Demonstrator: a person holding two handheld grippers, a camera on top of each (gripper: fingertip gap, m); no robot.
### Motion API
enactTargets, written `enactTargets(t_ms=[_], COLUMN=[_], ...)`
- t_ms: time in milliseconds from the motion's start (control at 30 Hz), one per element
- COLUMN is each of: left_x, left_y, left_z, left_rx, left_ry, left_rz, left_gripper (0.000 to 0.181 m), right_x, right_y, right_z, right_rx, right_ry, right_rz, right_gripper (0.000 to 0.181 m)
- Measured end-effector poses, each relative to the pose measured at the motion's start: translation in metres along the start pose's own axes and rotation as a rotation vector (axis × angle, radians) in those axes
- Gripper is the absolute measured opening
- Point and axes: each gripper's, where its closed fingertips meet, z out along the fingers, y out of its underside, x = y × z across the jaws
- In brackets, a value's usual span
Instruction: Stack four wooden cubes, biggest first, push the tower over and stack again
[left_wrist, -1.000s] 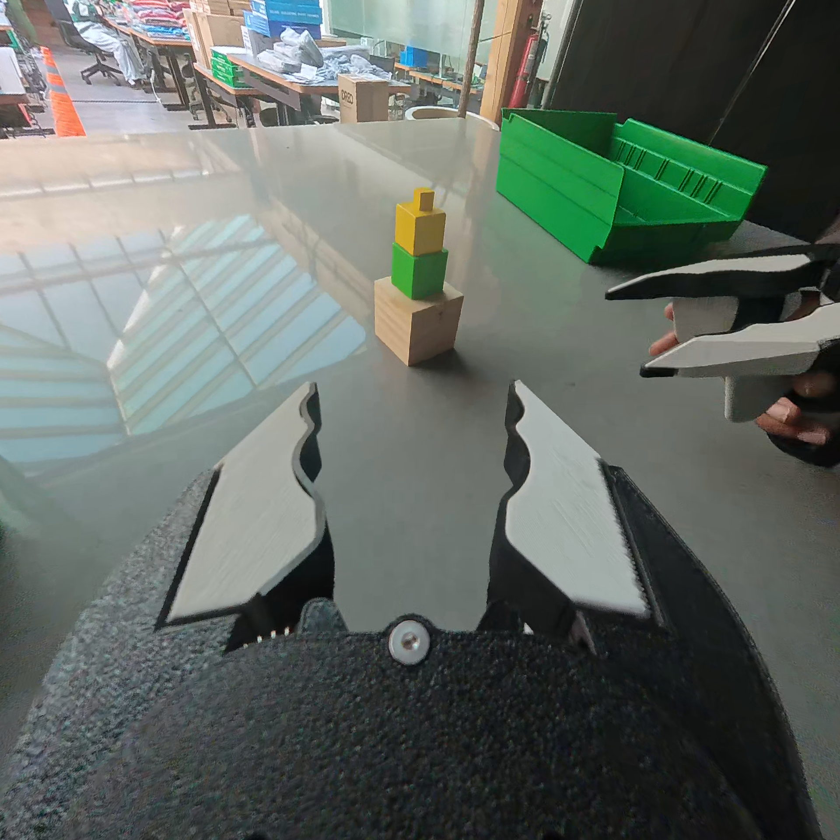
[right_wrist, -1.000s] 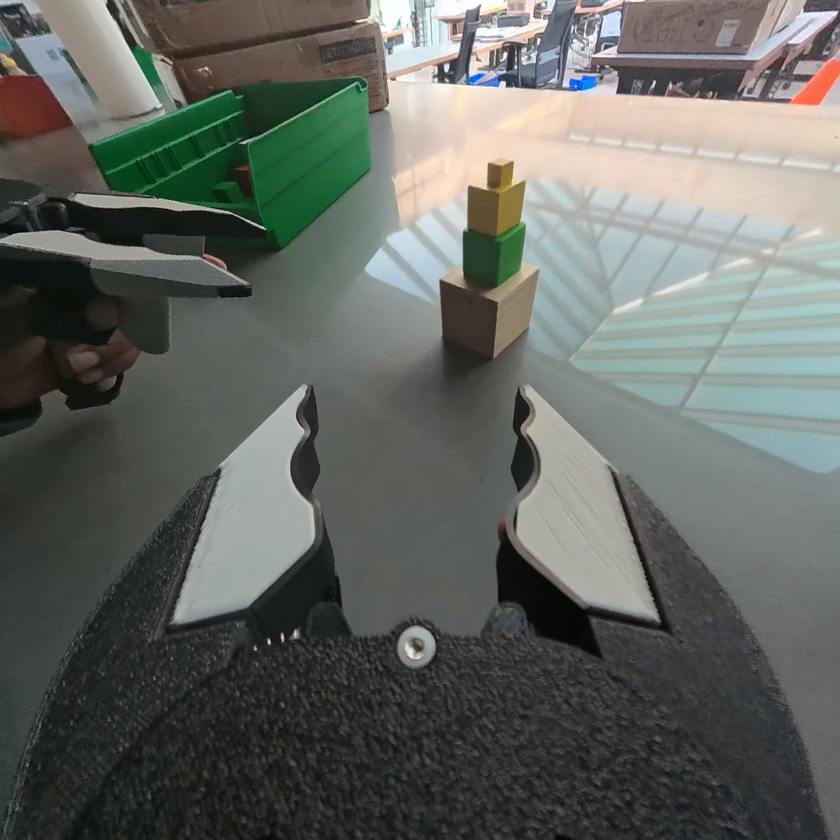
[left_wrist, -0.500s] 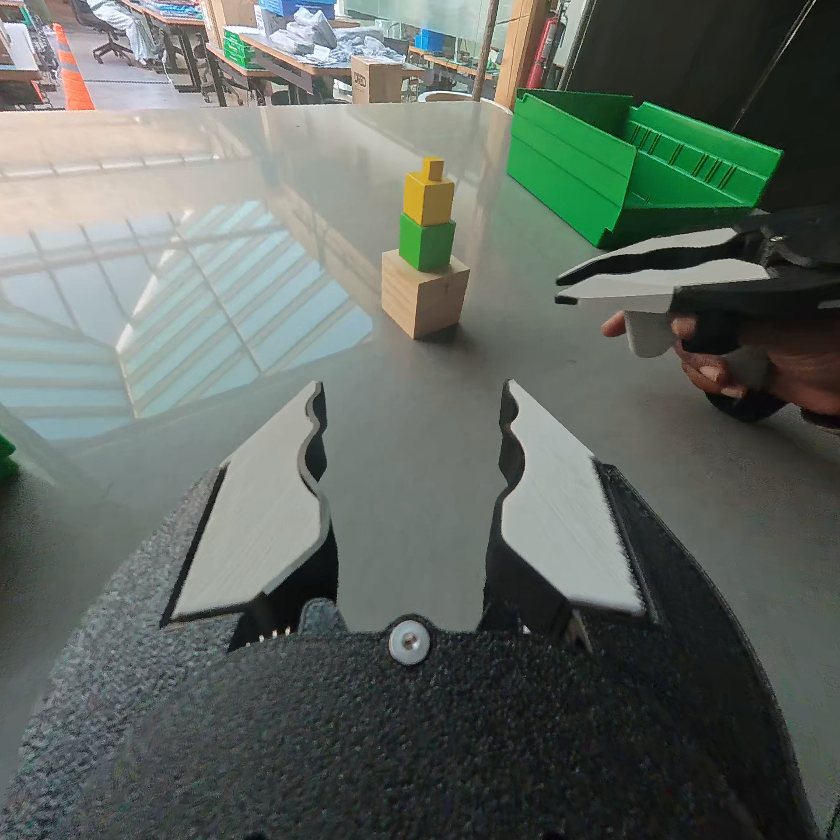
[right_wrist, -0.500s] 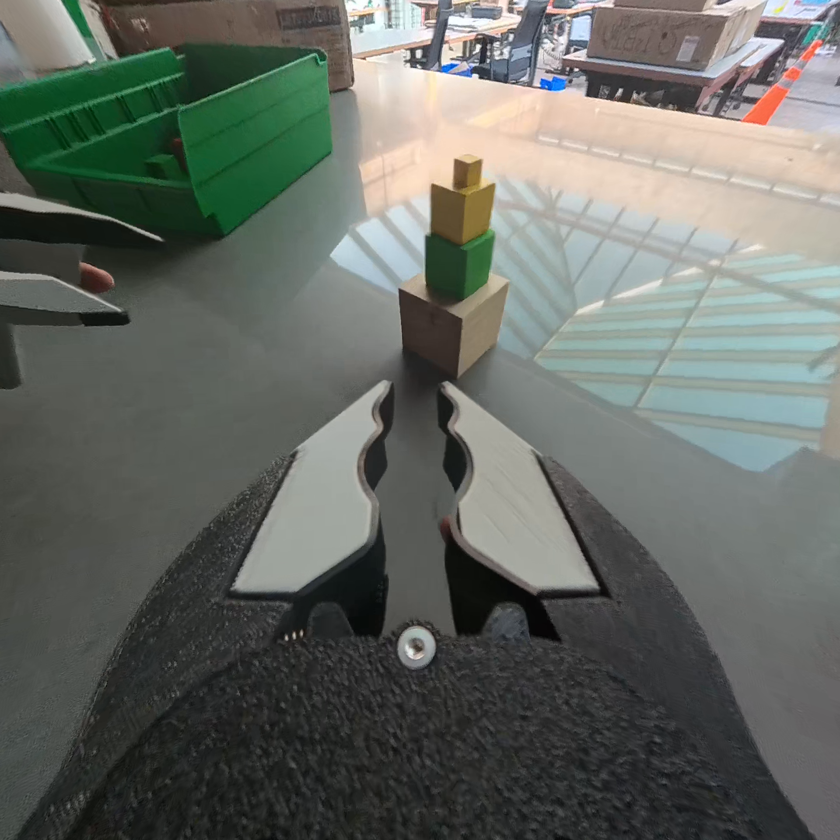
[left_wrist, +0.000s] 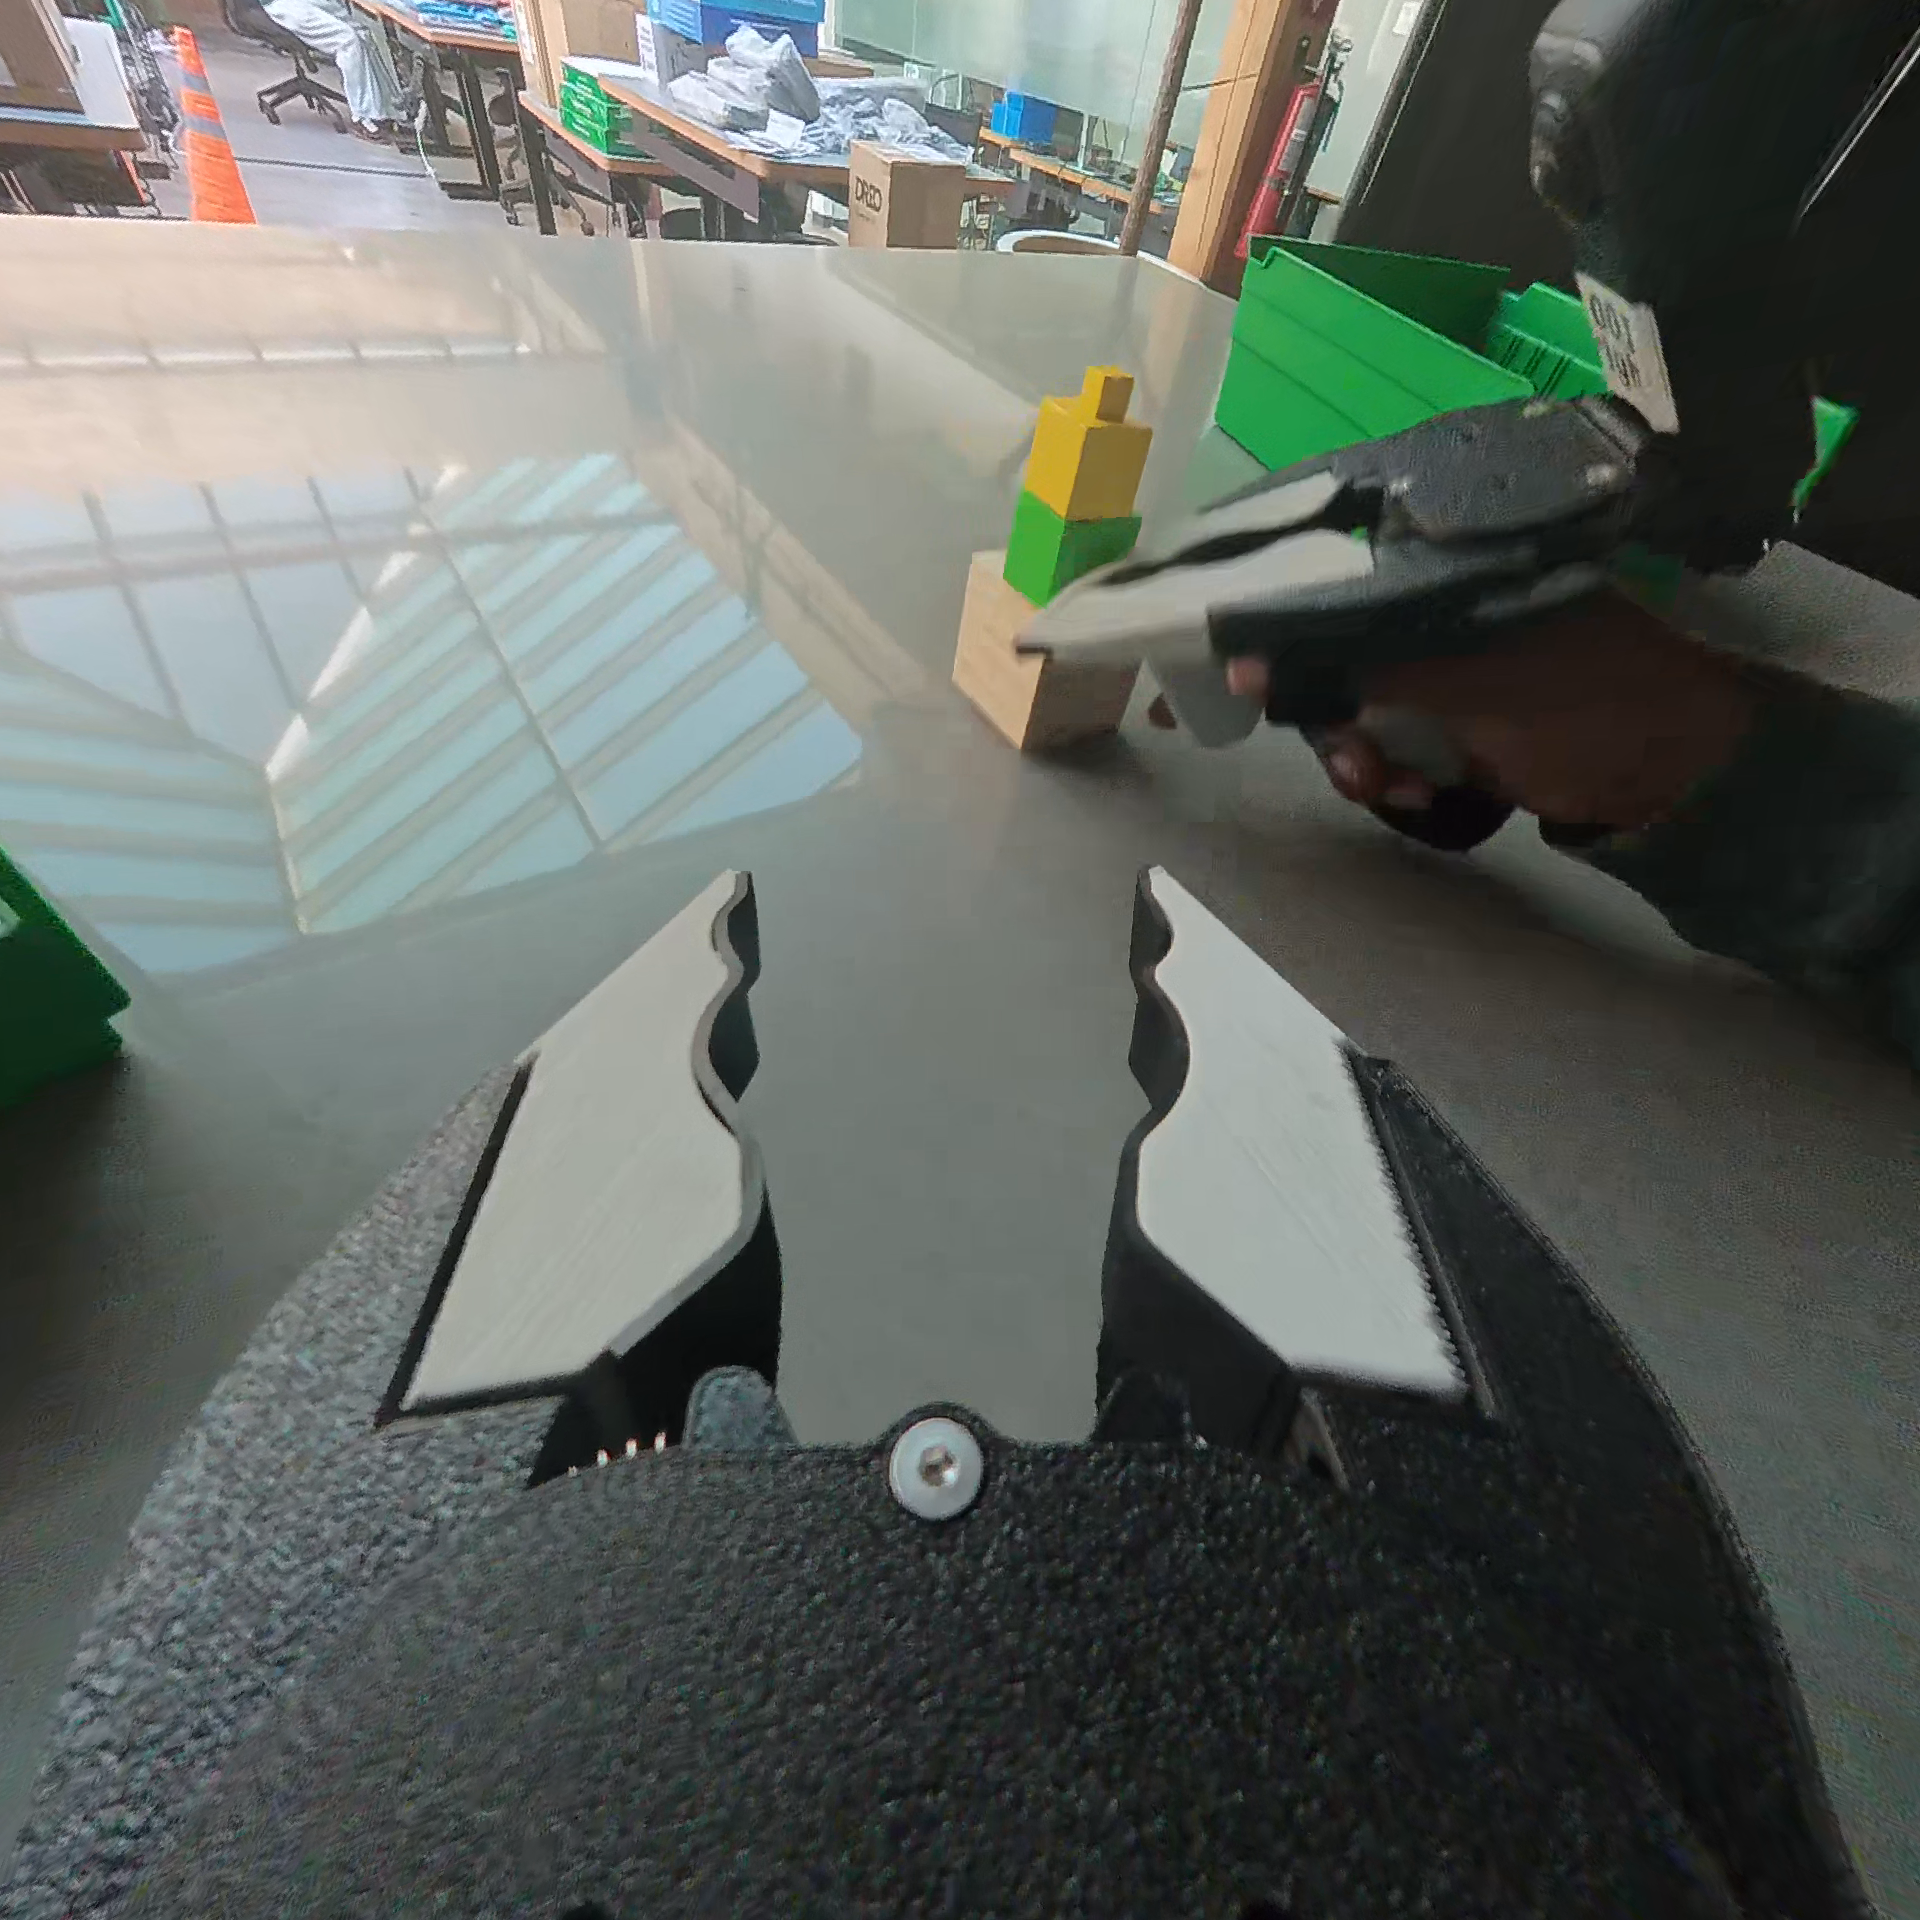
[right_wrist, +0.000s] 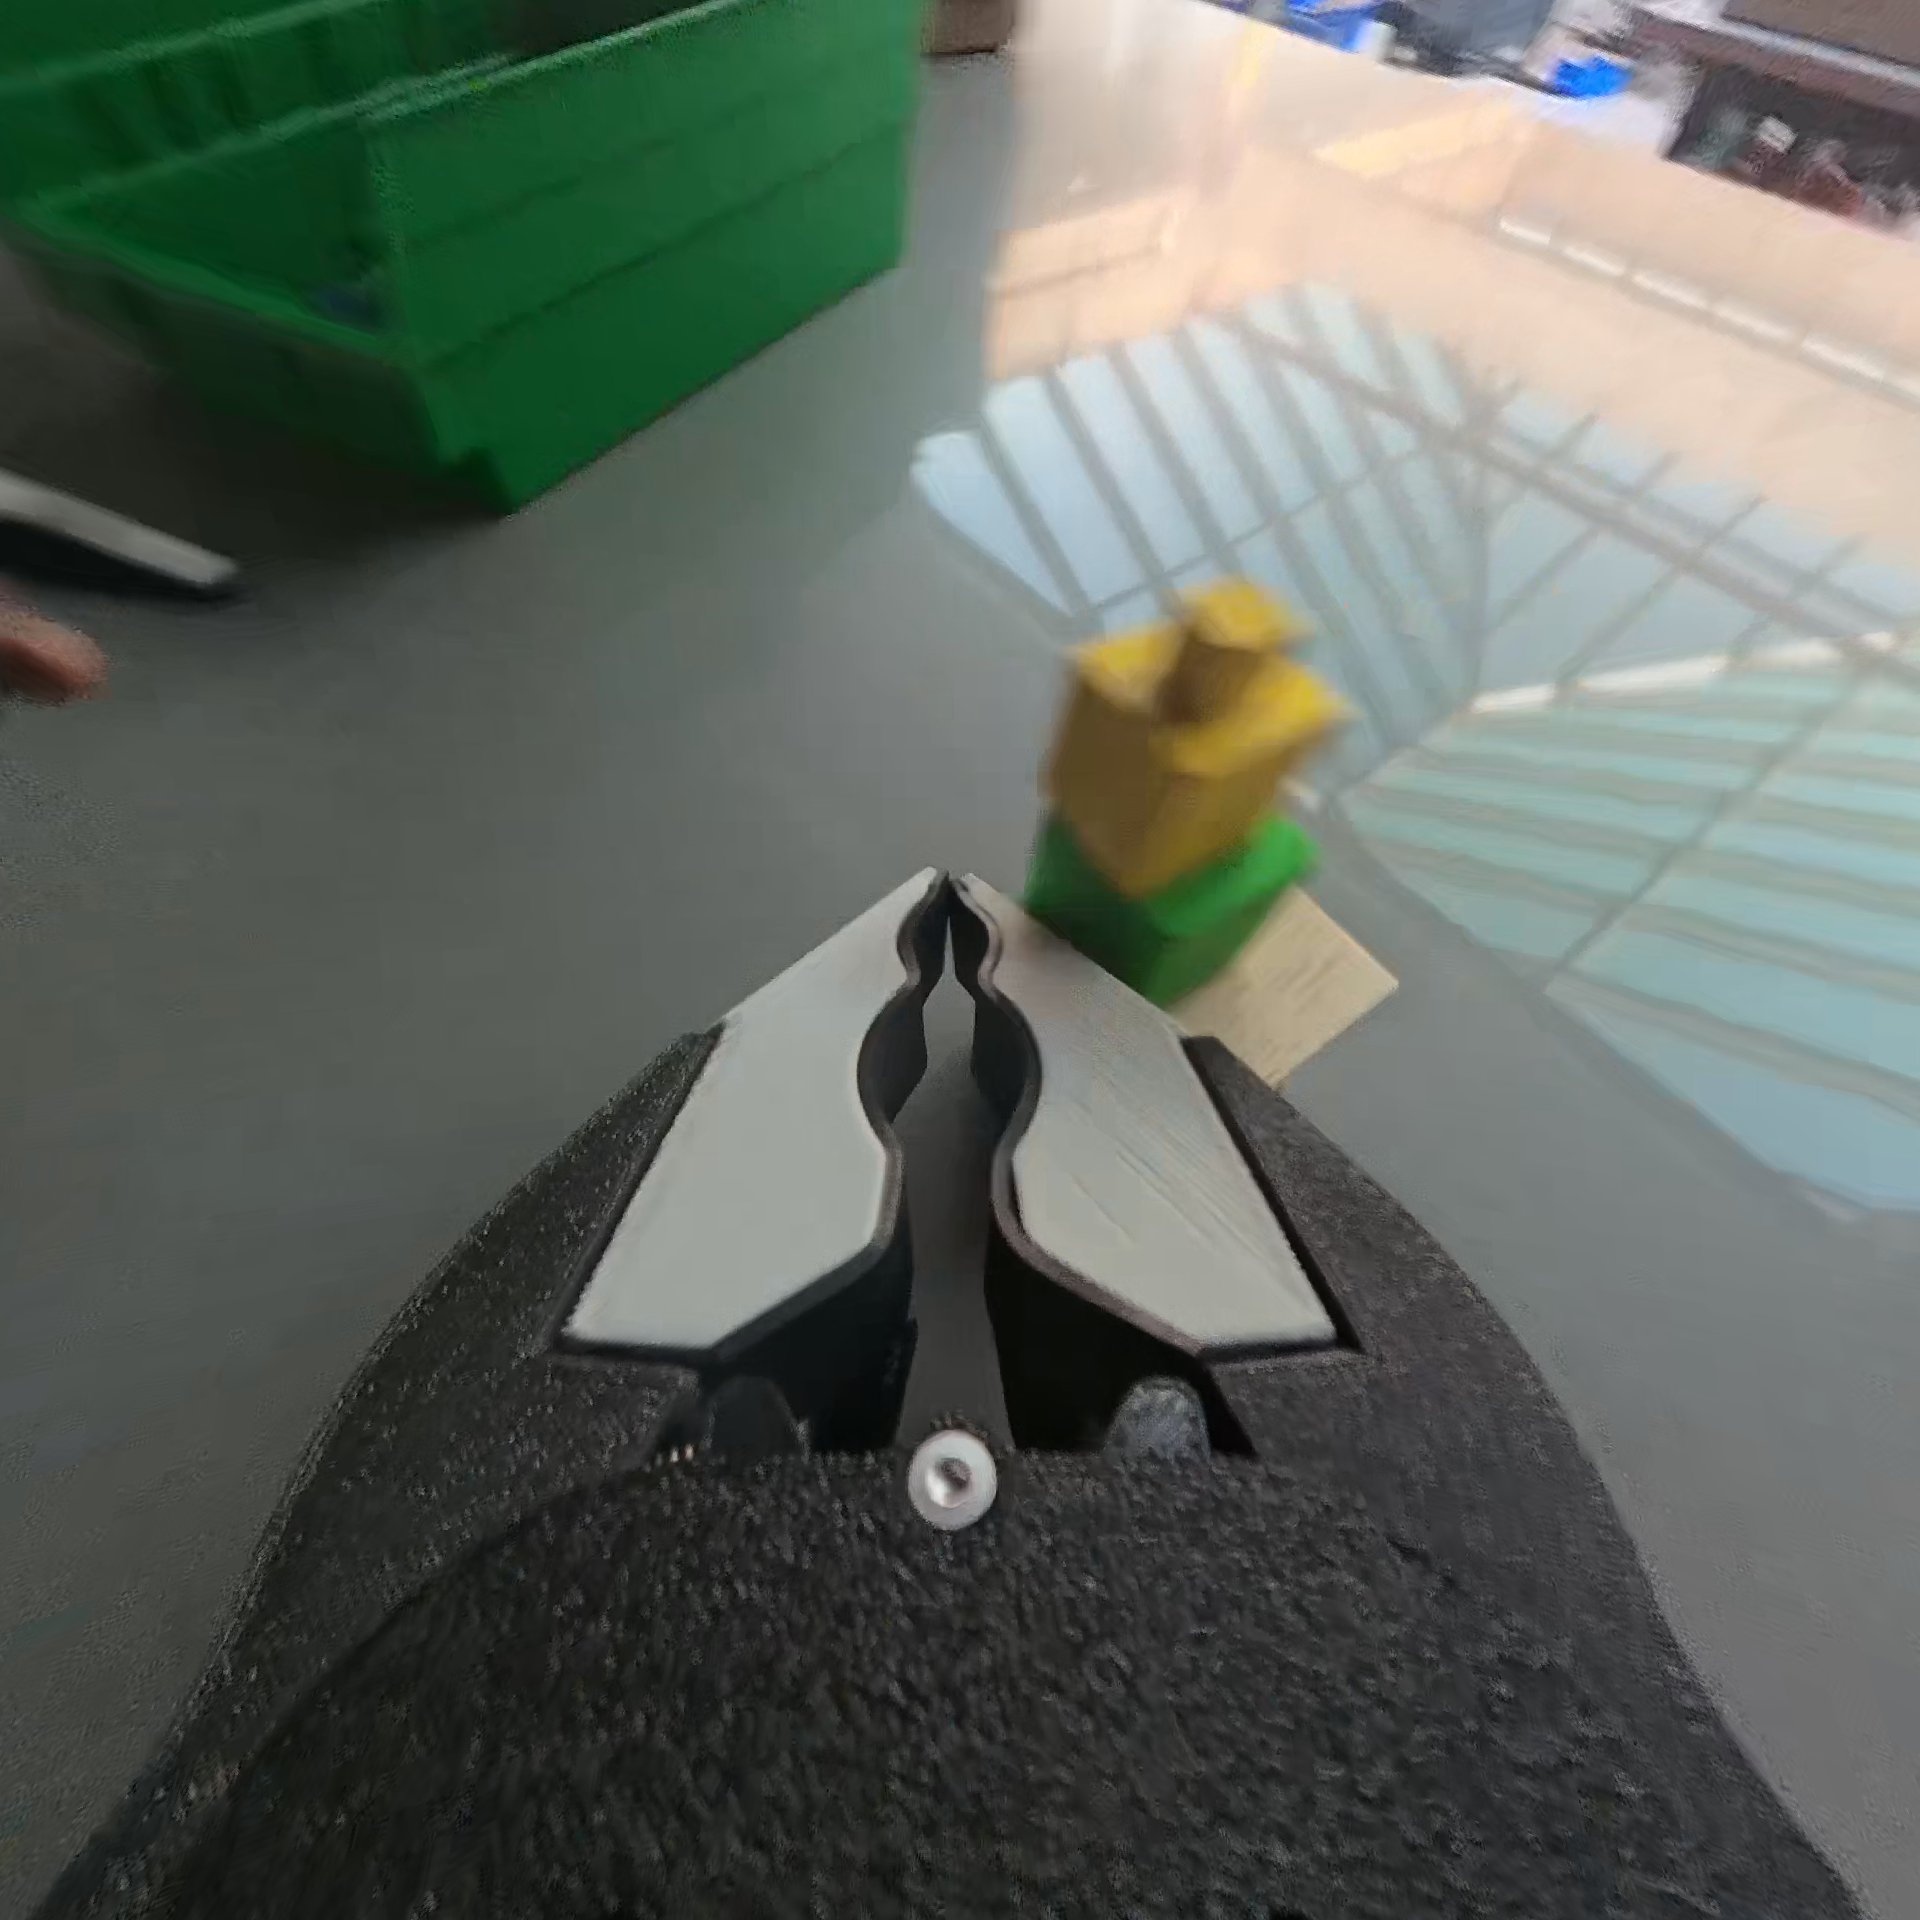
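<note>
Right gripper: fingers pressed together, empty, tips just left of the block stack.
Left gripper: fingers spread, empty, over bare table.
Stack: wood block, green block, yellow block, small cube.
Bin: beyond.
</note>
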Motion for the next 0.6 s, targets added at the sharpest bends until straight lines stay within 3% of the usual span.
enactTargets(t_ms=[100,233,467,600], left_x=[-0.003,-0.003,0.004,0.006], left_y=[0.0,-0.001,-0.001,-0.001], left_z=[0.002,0.006,0.015,0.015], left_rx=[-0.006,-0.006,-0.021,-0.024], left_ry=[0.002,0.017,0.038,0.041], left_rz=[-0.005,-0.016,0.001,0.007], left_gripper=[0.07,0.069,0.069,0.068], right_x=[0.065,0.108,0.127,0.128], right_y=[-0.001,0.01,0.013,0.01], right_z=[-0.015,-0.032,-0.053,-0.047], right_rx=[0.059,0.108,0.163,0.145], right_ry=[0.127,0.183,0.251,0.266], right_rz=[0.192,0.357,0.397,0.356], right_gripper=[0.0,0.001,0.002,0.003])
